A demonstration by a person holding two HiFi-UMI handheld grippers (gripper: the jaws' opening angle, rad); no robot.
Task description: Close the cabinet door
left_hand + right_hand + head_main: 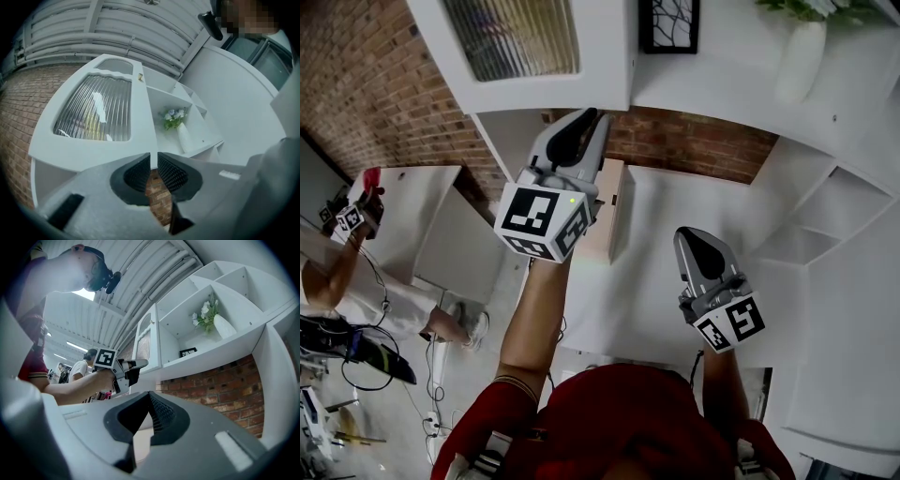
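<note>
Jaws of left gripper (151, 158) pinch the lower corner of the open cabinet door (93, 145); right gripper (150, 393), jaws together, hangs farther off.

My grey plastic left gripper (586, 120) reaches up at frame centre on a bare, outstretched forearm (534, 323), its fingers nipped on the lower edge of the white cabinet door (534, 94). My grey right gripper (688, 234) hangs lower right, fingers together.

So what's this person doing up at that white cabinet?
A person with a gripper in each hand is at a white cabinet whose glass door stands open. The left gripper is raised, its nearly closed tips at the door's lower corner; whether they pinch it is unclear. The right gripper is lower, shut and empty.
</note>
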